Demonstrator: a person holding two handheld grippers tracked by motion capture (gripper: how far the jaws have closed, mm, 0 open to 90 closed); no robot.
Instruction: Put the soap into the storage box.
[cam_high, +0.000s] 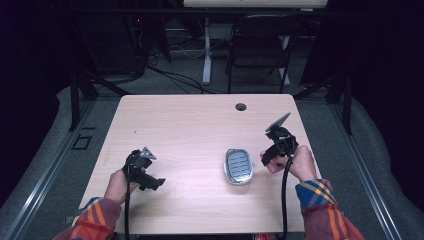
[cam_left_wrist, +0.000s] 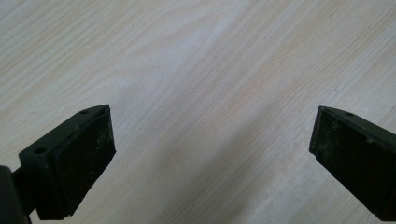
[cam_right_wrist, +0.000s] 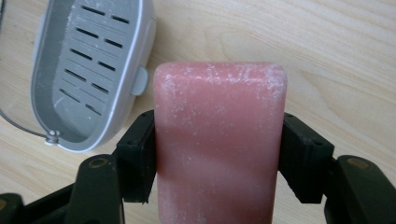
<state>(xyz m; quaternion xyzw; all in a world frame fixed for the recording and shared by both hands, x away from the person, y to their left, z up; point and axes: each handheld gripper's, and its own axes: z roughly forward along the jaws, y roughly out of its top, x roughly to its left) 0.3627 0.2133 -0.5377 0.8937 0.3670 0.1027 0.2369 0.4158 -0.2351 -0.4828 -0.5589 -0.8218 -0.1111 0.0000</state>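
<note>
A pink bar of soap (cam_right_wrist: 219, 140) stands between the jaws of my right gripper (cam_right_wrist: 219, 154), which is shut on its two long sides. In the high view that right gripper (cam_high: 267, 157) hovers just right of a grey soap dish (cam_high: 238, 166) with a slotted floor, and the soap (cam_high: 264, 161) peeks out pink at its tip. The soap dish (cam_right_wrist: 88, 70) lies empty on the table to the upper left in the right gripper view. My left gripper (cam_high: 150, 182) rests over the table's left front, and its fingers (cam_left_wrist: 79, 163) stand wide apart over bare wood.
The light wooden table (cam_high: 190, 125) has a round cable hole (cam_high: 241, 106) near its far edge. A black chair (cam_high: 260, 45) and a white desk leg (cam_high: 207, 50) stand beyond it. Cables trail from both grippers toward the front edge.
</note>
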